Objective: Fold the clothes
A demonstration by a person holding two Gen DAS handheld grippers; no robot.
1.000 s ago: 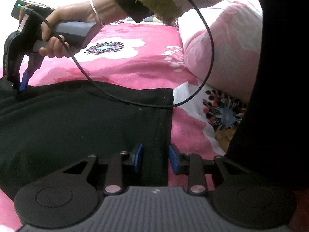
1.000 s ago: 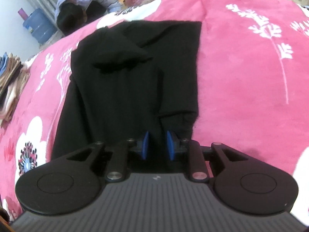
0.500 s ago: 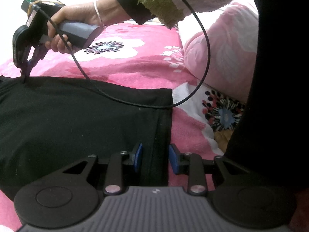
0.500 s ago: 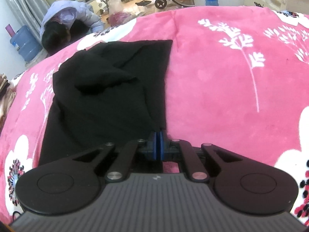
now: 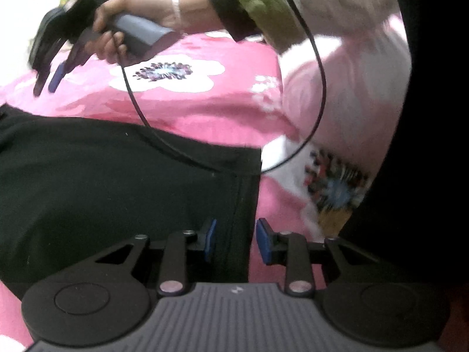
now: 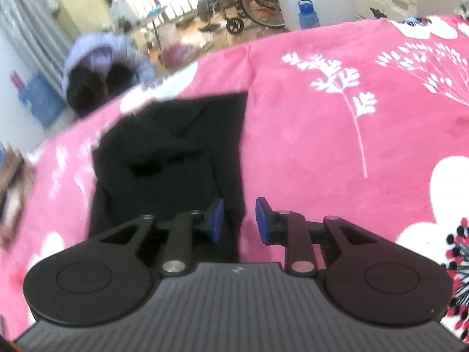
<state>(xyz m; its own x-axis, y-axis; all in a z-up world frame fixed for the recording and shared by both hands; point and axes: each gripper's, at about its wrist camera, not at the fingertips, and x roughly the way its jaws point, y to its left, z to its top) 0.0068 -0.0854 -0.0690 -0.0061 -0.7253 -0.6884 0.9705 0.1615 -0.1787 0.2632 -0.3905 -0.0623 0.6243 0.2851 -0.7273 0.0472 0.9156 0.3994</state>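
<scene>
The left gripper point(image 5: 236, 239) stands spread over the hem corner of the black garment point(image 5: 102, 187), nothing between its pads. To its right, a strip of pink bedspread point(image 5: 272, 205) is free, but a dark mass fills the right edge and a pale pink pillow point(image 5: 346, 102) rises behind. A black cable point(image 5: 319, 67) loops down across the garment's corner, in the path between both grippers. The right gripper point(image 5: 48, 77), held in a hand point(image 5: 117, 29), hangs above bare bedspread beyond the garment's far edge. In the right wrist view, wide open bedspread point(image 6: 337, 152) lies right of the garment point(image 6: 170, 158).
</scene>
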